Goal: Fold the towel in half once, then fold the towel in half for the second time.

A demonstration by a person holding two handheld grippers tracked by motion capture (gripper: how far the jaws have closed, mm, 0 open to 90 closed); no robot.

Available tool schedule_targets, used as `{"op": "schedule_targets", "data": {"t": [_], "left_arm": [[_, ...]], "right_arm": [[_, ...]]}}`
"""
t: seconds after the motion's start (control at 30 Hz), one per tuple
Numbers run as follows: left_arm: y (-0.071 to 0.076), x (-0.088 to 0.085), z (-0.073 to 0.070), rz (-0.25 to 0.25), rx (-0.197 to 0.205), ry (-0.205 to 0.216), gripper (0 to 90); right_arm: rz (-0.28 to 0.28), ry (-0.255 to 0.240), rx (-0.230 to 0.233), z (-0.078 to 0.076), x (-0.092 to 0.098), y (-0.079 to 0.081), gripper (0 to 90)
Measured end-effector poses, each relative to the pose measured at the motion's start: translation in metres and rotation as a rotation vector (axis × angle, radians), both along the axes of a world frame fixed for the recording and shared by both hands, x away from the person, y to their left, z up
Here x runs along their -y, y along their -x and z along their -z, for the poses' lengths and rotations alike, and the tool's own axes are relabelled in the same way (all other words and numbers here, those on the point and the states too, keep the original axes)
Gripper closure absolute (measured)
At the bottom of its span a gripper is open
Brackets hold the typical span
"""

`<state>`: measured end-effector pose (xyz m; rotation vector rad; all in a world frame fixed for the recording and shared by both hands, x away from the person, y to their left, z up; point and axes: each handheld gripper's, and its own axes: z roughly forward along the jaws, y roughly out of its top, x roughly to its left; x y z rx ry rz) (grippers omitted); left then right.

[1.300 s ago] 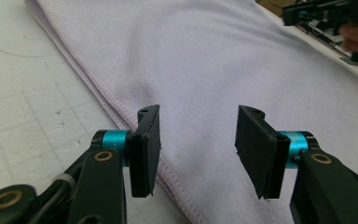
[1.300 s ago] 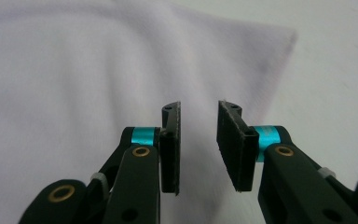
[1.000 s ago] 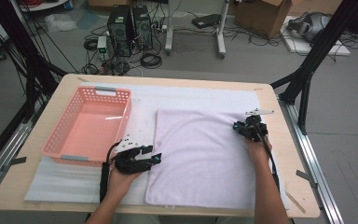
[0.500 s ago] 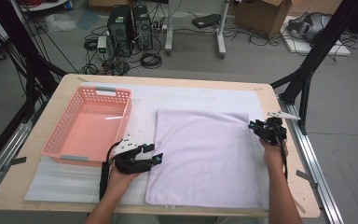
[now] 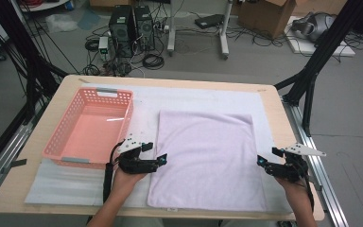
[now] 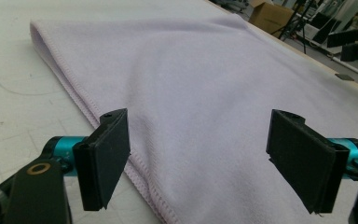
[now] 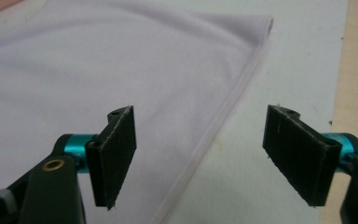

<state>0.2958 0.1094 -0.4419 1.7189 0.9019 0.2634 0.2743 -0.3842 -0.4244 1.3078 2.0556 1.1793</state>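
Pink basket (image 5: pixel 89 127) sits left of the towel, nothing blocking. Lavender towel (image 5: pixel 208 158) lies flat mid-table. Left gripper (image 5: pixel 158 160) and right gripper (image 5: pixel 263 161) straddle its side edges, jaws spread, empty.

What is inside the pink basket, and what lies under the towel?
The pink basket looks empty; its bare floor shows. The lavender towel lies flat on a white mat, which borders it all round. Whatever is directly beneath the towel is covered.
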Motion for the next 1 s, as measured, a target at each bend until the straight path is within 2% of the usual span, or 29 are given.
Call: {"op": "schedule_targets", "data": {"t": [0.13,0.6,0.63,0.73,0.8,0.87,0.9,0.97,1.0], "left_arm": [[0.001,0.001,0.000,0.002,0.000,0.001,22.0],[-0.004,0.000,-0.001,0.002,-0.005,0.022,22.3],[-0.005,0.000,-0.002,-0.005,-0.002,0.033,22.2],[-0.010,-0.001,-0.005,-0.004,-0.015,0.030,22.2],[-0.017,-0.002,-0.008,0.001,-0.033,0.043,22.2],[-0.026,-0.002,-0.011,-0.015,-0.062,0.063,22.1],[-0.030,-0.001,-0.013,-0.020,-0.064,0.046,22.2],[-0.032,0.000,-0.015,-0.024,-0.063,0.048,22.7],[-0.038,0.002,-0.018,-0.019,-0.060,0.044,22.9]], "right_arm": [[0.004,-0.011,-0.003,0.000,0.000,0.001,20.7],[-0.008,-0.014,-0.002,0.001,-0.003,-0.002,20.7],[-0.009,-0.015,-0.004,0.001,-0.003,-0.003,20.7],[-0.009,-0.021,-0.004,0.001,-0.003,-0.005,20.7],[-0.010,-0.032,-0.006,0.000,-0.004,-0.009,20.7],[-0.018,-0.034,-0.015,0.000,-0.008,-0.014,20.8],[-0.025,-0.029,-0.016,0.000,-0.010,-0.016,20.8],[-0.038,-0.017,-0.025,0.000,-0.014,-0.021,20.8],[-0.043,-0.015,-0.028,0.001,-0.015,-0.024,20.9]]}}
